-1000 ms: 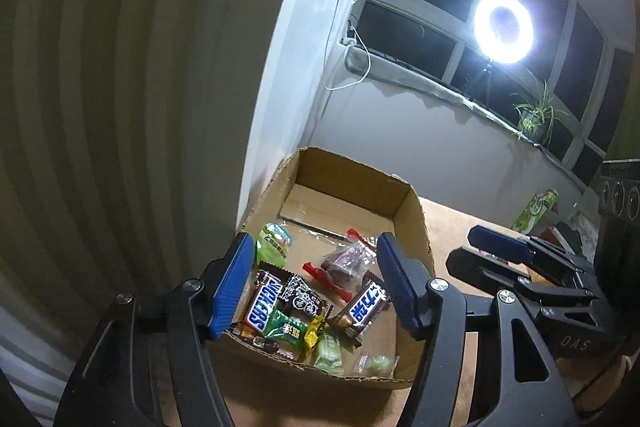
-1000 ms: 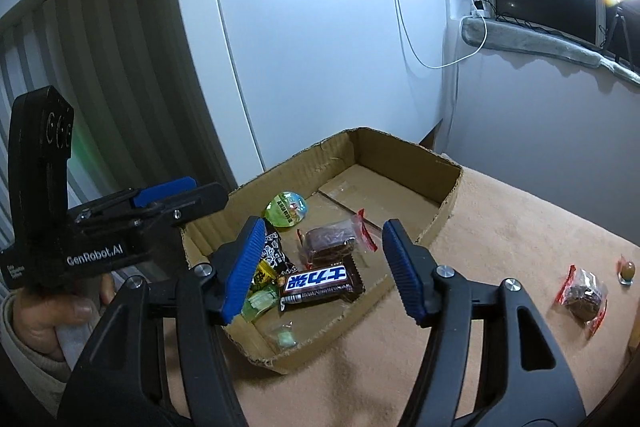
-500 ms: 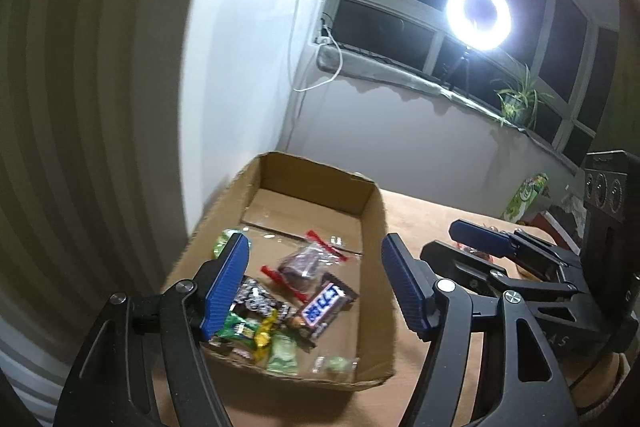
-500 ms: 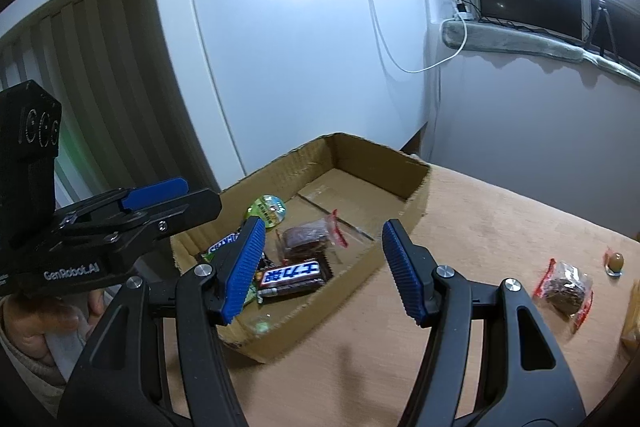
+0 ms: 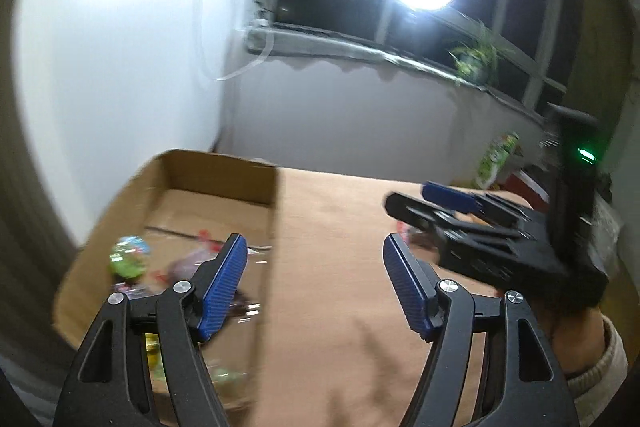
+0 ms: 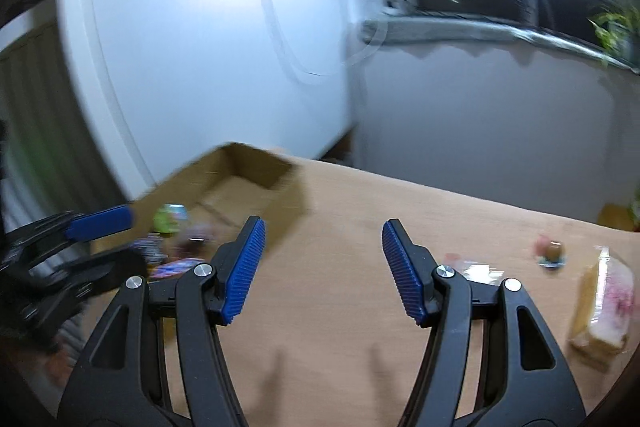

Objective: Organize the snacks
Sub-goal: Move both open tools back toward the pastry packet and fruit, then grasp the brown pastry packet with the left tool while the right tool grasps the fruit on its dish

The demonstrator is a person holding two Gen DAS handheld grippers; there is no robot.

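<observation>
Grippers, left (image 5: 314,281) and right (image 6: 322,267), both wide open and empty, swing away from the box (image 6: 256,173) toward loose snacks (image 6: 554,251) on the table (image 6: 400,203).

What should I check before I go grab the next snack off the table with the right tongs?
1. Right tongs open and empty: ok.
2. Left tongs open and empty: ok.
3. Loose snacks within view: ok, small round candy and large yellow packet lie on the table, right of the tongs.
4. Cardboard box has room: ok, far end bare.
5. Snack edges sharp enough to aim: not ok, motion blur.
6. Path to the candy free: ok.
</observation>
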